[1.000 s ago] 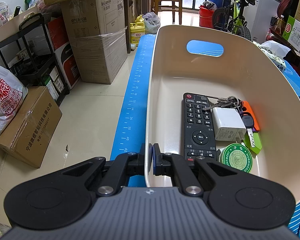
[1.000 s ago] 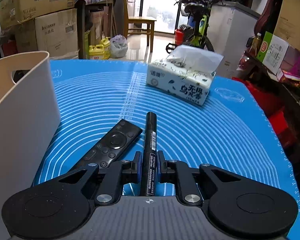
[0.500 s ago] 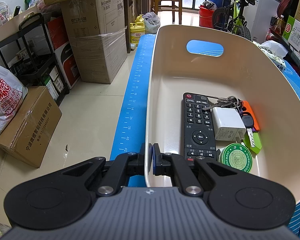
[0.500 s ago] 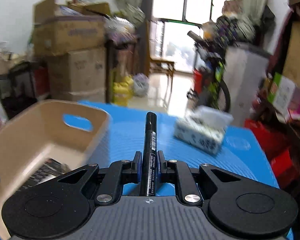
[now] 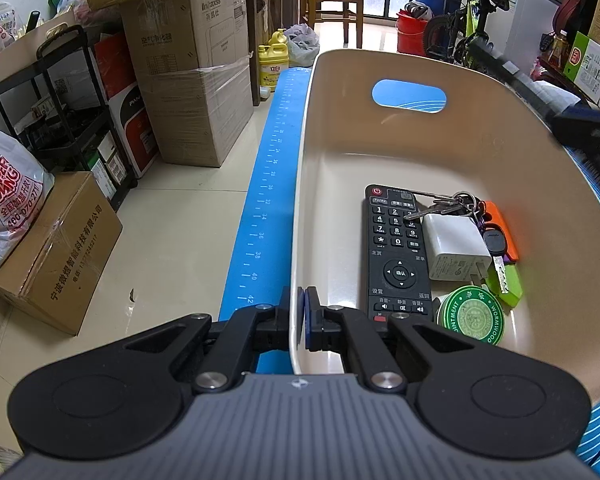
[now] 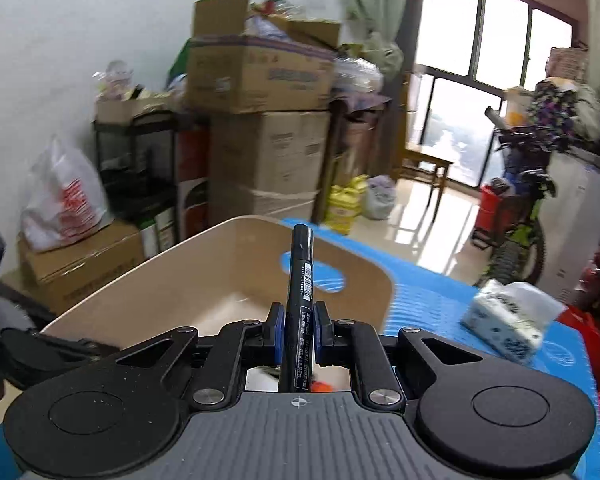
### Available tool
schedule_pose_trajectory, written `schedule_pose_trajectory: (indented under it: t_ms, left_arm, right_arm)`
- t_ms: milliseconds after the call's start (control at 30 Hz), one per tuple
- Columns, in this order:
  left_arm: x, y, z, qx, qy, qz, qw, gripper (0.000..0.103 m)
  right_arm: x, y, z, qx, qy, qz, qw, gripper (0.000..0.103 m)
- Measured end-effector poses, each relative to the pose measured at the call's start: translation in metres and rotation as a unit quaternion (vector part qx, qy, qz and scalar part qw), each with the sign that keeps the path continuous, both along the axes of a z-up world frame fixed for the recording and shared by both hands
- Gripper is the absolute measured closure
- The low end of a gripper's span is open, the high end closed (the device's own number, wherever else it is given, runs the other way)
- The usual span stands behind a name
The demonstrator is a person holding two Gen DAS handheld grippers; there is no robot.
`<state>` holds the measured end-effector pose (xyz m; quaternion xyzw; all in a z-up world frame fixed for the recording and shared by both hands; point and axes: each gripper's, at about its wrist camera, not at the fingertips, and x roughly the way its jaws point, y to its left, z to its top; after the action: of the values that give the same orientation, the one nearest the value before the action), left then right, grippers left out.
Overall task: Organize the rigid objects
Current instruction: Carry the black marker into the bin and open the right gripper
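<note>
My left gripper [image 5: 298,320] is shut on the near left rim of a beige bin [image 5: 480,148]. Inside the bin lie a black remote [image 5: 396,252], a white charger [image 5: 454,246], a bunch of keys [image 5: 454,204], a green tin [image 5: 471,316] and orange and green pieces. My right gripper [image 6: 298,330] is shut on a black marker [image 6: 300,280], held over the bin [image 6: 204,280]. In the left wrist view the marker [image 5: 512,80] and right gripper come in blurred over the bin's right rim.
The bin stands on a blue mat [image 6: 432,296]. A tissue pack [image 6: 512,320] lies on the mat to the right. Cardboard boxes [image 5: 192,80], a rack, bags and a bicycle [image 6: 520,216] stand around the table.
My right gripper lifted the marker off the mat and swung left over the bin. The second black remote on the mat left the right wrist view. The left gripper stayed still on the rim.
</note>
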<state>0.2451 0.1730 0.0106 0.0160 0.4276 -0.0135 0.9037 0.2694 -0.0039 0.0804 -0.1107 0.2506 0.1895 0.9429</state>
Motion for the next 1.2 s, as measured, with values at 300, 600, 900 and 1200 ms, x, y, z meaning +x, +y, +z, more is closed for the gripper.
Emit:
schedule_pose_trajectory:
  t_ms: [300, 600, 900, 1200]
  left_arm:
    - [0.000, 0.000, 0.000, 0.000, 0.000, 0.000, 1.0000, 0.097]
    - [0.000, 0.000, 0.000, 0.000, 0.000, 0.000, 1.0000, 0.098]
    - [0.000, 0.000, 0.000, 0.000, 0.000, 0.001, 1.0000, 0.098]
    - [0.000, 0.000, 0.000, 0.000, 0.000, 0.001, 1.0000, 0.097]
  right_arm:
    - [0.003, 0.034, -0.027, -0.046, 0.061, 0.037, 0.996, 0.080]
    - [0.007, 0.049, -0.052, -0.098, 0.117, 0.054, 0.987, 0.080]
    - [0.008, 0.044, -0.055, -0.102, 0.132, 0.058, 0.984, 0.075]
    - [0.000, 0.026, -0.032, -0.059, 0.095, 0.046, 0.993, 0.048]
